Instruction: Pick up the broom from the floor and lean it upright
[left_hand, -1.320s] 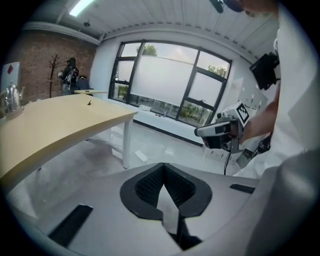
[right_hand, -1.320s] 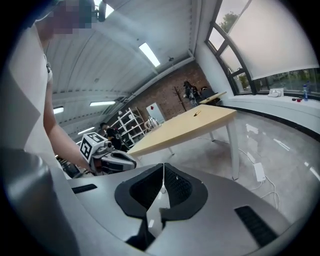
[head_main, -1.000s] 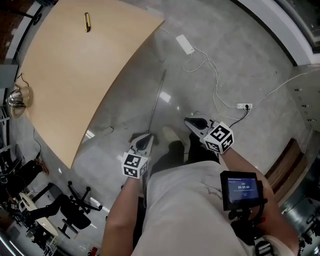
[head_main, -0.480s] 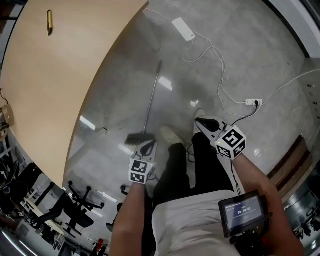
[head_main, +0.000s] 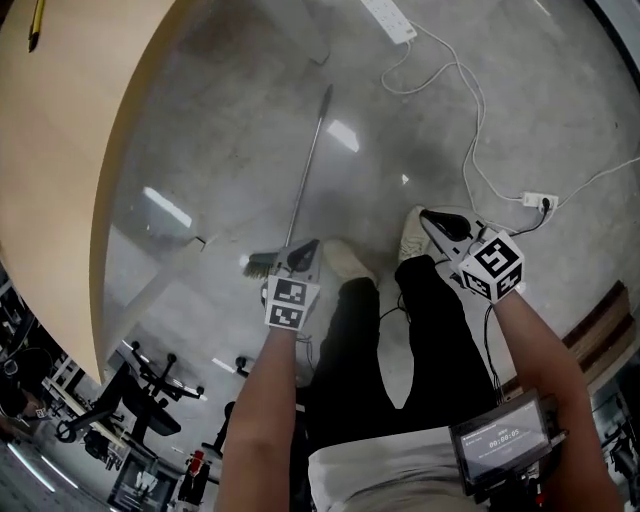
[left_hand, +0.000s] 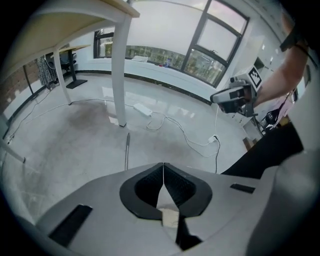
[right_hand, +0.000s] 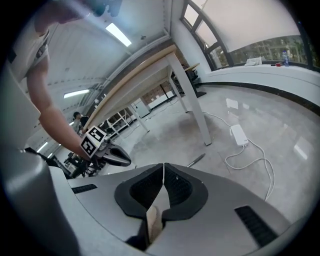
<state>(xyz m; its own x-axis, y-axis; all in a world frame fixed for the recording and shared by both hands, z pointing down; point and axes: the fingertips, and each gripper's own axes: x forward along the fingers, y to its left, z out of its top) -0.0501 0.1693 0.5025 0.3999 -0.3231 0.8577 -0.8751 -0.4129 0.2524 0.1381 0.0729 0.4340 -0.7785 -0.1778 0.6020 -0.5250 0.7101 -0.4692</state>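
Observation:
The broom (head_main: 306, 177) lies flat on the grey concrete floor, its thin metal handle running up the head view and its brush head (head_main: 262, 263) toward me. My left gripper (head_main: 304, 250) hangs just above the brush end, jaws shut and empty; in the left gripper view only the broom's handle tip (left_hand: 127, 150) shows above the gripper (left_hand: 163, 168). My right gripper (head_main: 432, 219) is off to the right over my shoe, also shut and empty. The right gripper view shows its closed jaws (right_hand: 163, 169) and the broom handle tip (right_hand: 195, 160) beyond.
A wooden table (head_main: 60, 130) fills the left, its white leg (left_hand: 119, 75) standing beyond the broom. A white power strip (head_main: 392, 18) and cables (head_main: 470, 150) trail across the floor to the right. My two shoes (head_main: 345, 260) stand next to the brush head. Office chairs (head_main: 150, 390) sit at lower left.
Both grippers have dropped toward the floor and the view has tipped down. The left one now sits close over the brush head. The broom has not moved.

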